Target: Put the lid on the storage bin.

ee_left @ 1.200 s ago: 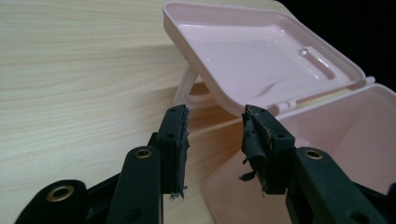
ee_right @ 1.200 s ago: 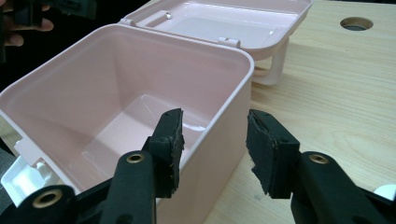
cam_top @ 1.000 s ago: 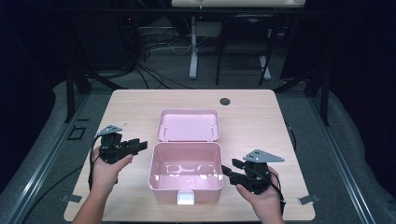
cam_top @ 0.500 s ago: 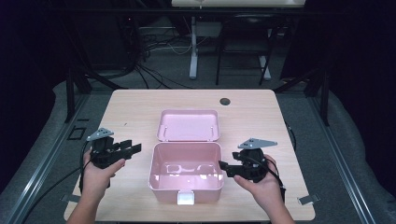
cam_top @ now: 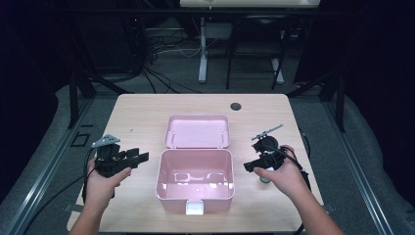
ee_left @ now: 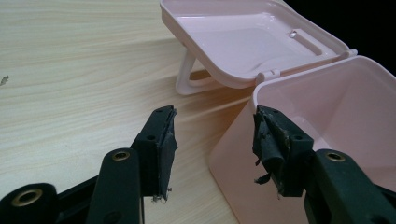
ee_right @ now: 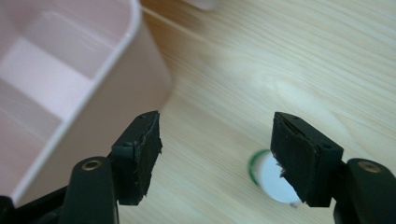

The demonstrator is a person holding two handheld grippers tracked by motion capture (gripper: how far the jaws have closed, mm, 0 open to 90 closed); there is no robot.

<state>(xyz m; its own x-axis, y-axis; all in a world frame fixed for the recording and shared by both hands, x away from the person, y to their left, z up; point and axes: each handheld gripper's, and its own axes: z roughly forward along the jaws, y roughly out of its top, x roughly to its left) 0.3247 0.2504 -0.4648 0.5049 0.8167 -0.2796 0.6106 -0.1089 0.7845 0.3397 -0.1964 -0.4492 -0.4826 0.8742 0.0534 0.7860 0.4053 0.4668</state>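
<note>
The pink box sits open at the near middle of the table, lid laid back, while the left gripper and right gripper, jaws just spread wide and empty, flank it, seemingly having let go.

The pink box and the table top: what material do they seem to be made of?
The pink box looks like moulded plastic with a glossy finish: light reflects on its inner walls and open lid. The table looks like pale wood or wood-pattern laminate, matte, with straight grain lines.
</note>
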